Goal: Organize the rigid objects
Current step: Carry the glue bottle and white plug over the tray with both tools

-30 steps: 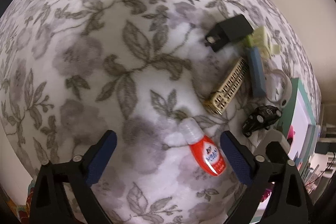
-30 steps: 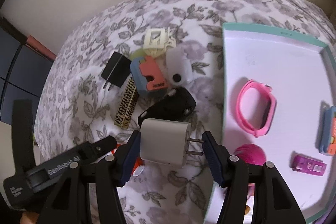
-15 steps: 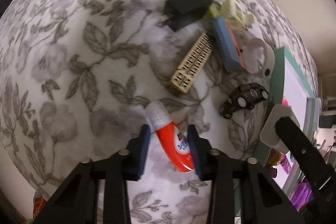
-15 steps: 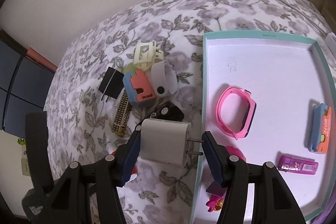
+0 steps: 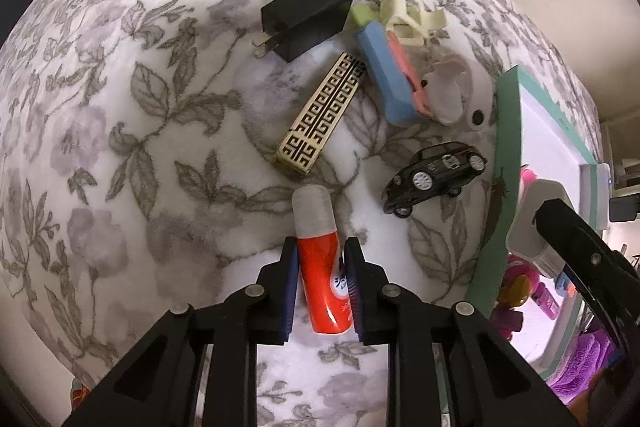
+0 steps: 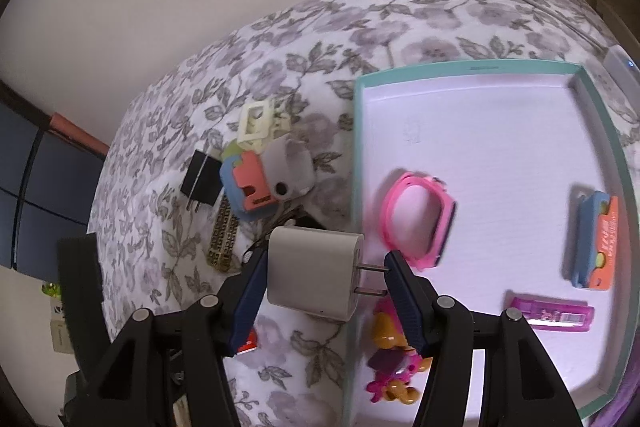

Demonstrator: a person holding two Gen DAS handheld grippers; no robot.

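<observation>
My left gripper [image 5: 322,259] is shut on a small red bottle with a white cap [image 5: 318,227], which rests on the floral blanket [image 5: 120,107]. My right gripper [image 6: 324,269] is shut on a white wall charger [image 6: 314,275] and holds it in the air over the left rim of the teal-edged tray [image 6: 356,155]. The tray also shows in the left wrist view [image 5: 506,131]. In it lie a pink watch [image 6: 416,219], a blue-orange case [image 6: 594,239], a magenta stick [image 6: 550,313] and a small doll [image 6: 390,359].
On the blanket beyond the bottle lie a black charger [image 5: 306,17], a cream patterned box [image 5: 322,113], a blue-pink case [image 5: 394,75], a cream plastic frame [image 5: 408,13], a white pouch [image 5: 456,91] and a black toy car [image 5: 434,177]. A wall stands behind.
My left gripper moved in and closed on the red bottle. My right gripper carried the white charger rightward and up, to above the tray's left edge.
</observation>
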